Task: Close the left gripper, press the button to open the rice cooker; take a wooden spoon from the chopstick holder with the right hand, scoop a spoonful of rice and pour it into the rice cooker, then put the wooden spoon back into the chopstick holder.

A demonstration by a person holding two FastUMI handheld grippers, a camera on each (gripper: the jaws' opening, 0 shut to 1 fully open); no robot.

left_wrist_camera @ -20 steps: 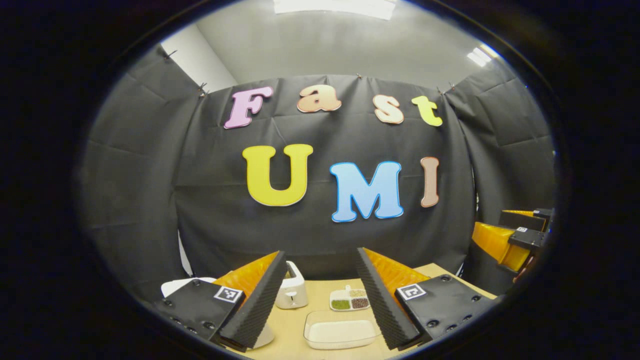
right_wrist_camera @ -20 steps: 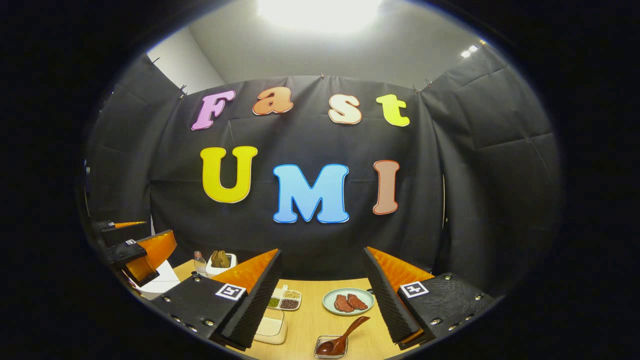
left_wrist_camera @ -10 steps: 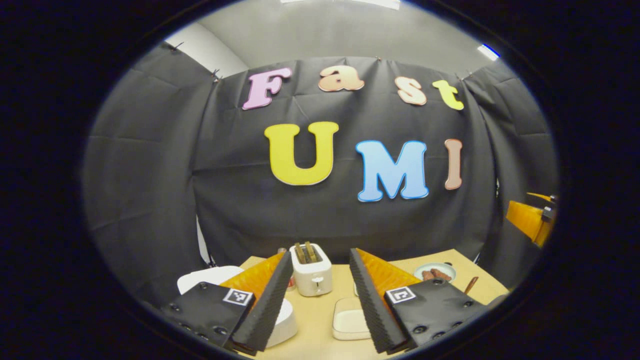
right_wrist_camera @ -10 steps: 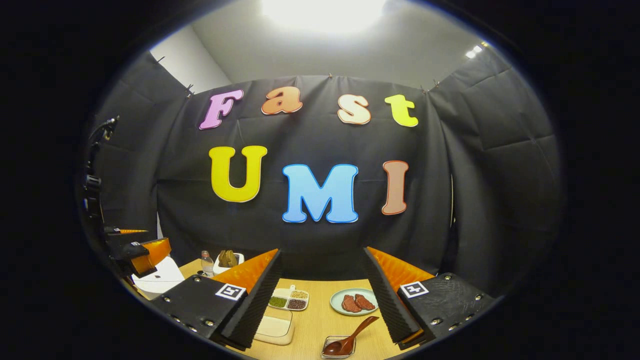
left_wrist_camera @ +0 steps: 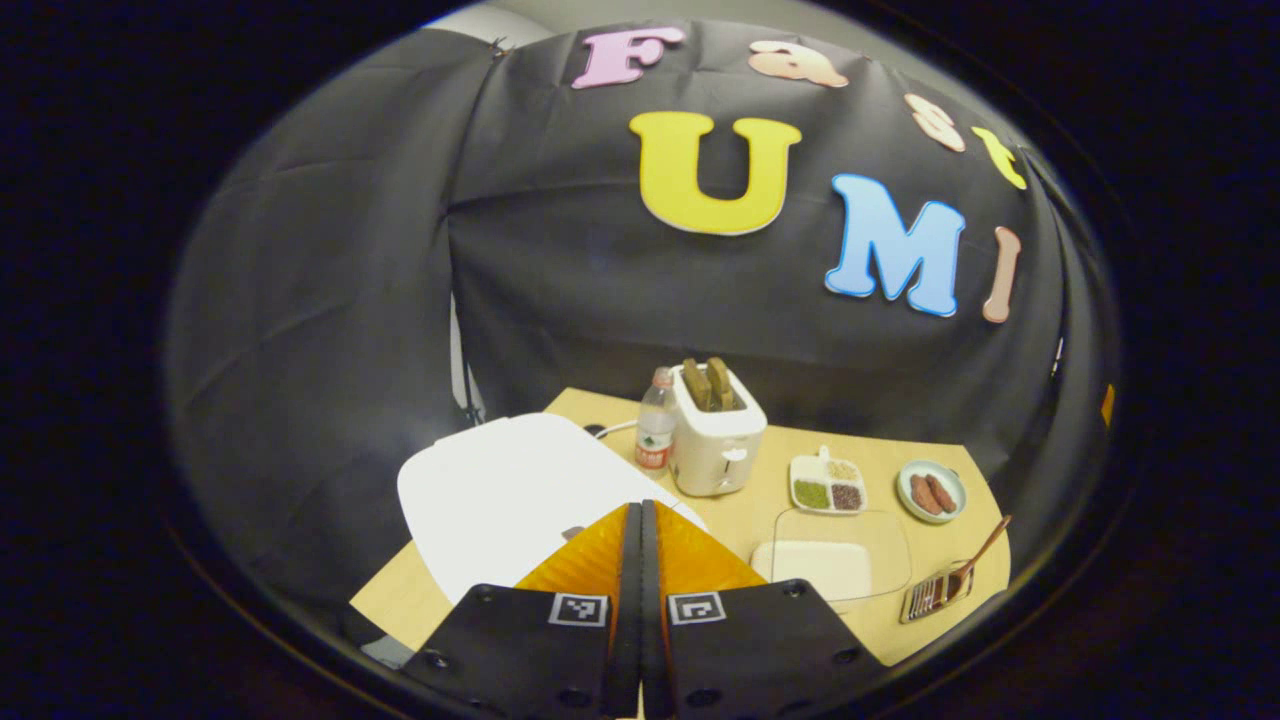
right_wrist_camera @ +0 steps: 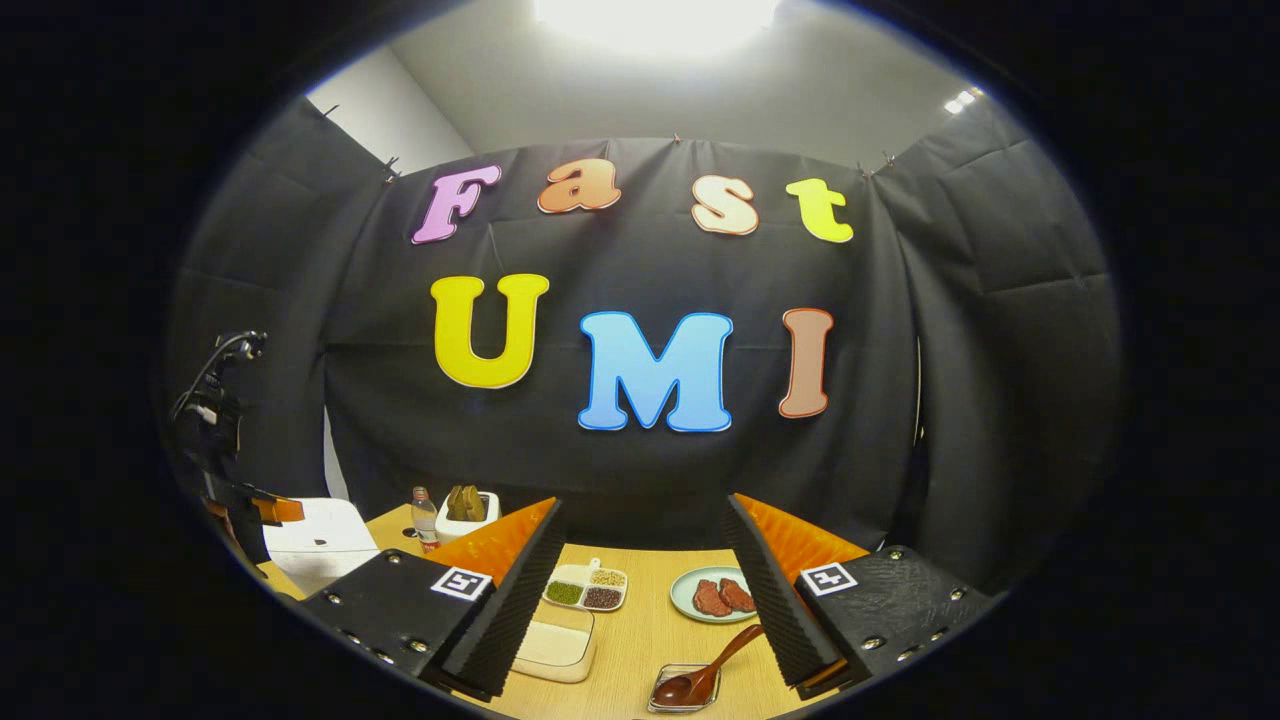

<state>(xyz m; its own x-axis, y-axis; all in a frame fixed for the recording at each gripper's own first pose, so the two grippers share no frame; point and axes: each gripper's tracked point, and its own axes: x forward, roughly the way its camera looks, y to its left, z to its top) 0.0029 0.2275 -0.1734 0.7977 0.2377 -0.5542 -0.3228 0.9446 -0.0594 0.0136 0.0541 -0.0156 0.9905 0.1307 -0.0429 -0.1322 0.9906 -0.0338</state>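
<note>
In the left gripper view, the left gripper had its two fingers pressed flat together with nothing between them. Its tips hung above the white rice cooker, whose lid lay shut just ahead and to the left of them. Beyond the tips stood a white toaster with two slices in its slots, a small bottle just beside it. Ahead and to the right lay a clear rice container — pale rice filling its bottom — then a divided dish of grains and a plate of meat farther off. At the far right the wooden spoon leaned in its low holder on the wooden table.

In the right gripper view, the right gripper stood with its fingers wide apart and empty above the table. The spoon sat between them, close under the tips, its bowl resting in the holder — handle slanting toward the right finger. The cooker showed far to the left, with the other gripper above its near edge.
</note>
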